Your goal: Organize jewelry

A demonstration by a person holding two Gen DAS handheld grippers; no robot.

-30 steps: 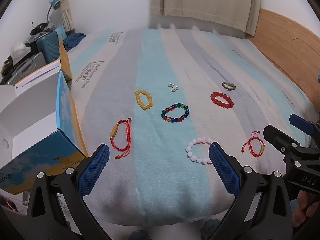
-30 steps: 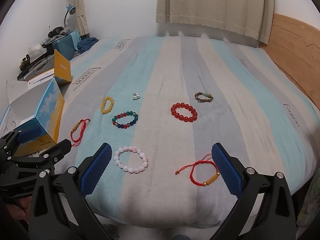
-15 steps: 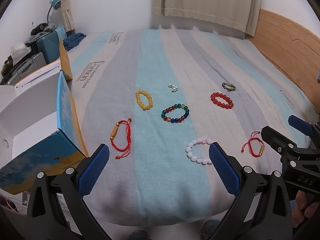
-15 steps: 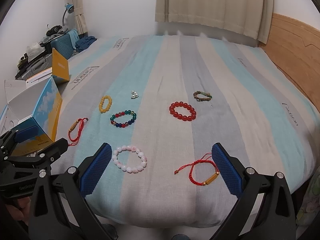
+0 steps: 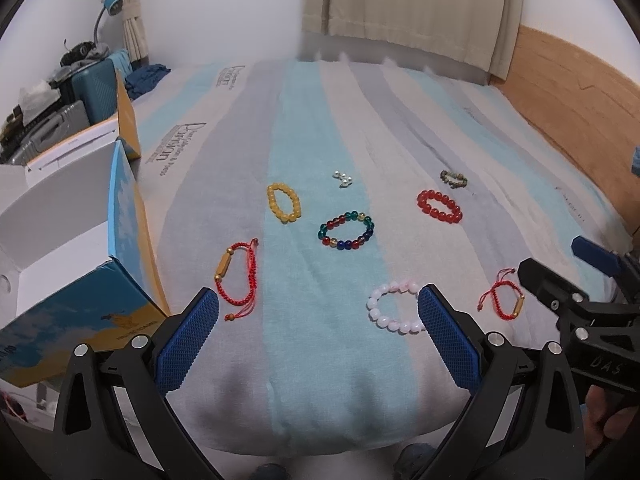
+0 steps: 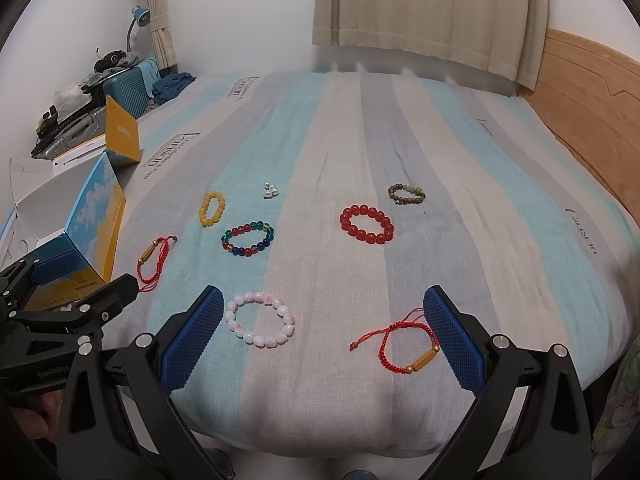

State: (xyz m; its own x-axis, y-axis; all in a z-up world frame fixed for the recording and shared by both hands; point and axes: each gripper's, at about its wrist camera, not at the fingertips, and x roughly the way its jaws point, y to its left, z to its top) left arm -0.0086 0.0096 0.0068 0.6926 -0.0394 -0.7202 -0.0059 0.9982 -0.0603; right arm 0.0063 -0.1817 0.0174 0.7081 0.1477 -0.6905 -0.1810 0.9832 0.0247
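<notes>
**Left wrist view: both tongs wide open over the bed, nothing held**

The left gripper (image 5: 318, 330) hangs above the near edge of the striped bed (image 5: 304, 380), fingers spread wide, empty. The right gripper (image 6: 322, 332) is the same, empty.

On the cover, apart from one another: pink bracelet (image 6: 260, 324), red cord bracelet (image 6: 404, 346), second red cord bracelet (image 5: 236, 276), yellow bracelet (image 5: 283, 203), multicolour bracelet (image 5: 347, 231), red bead bracelet (image 5: 439, 206). An open box (image 5: 72, 248) stands at the bed's left edge.
</notes>
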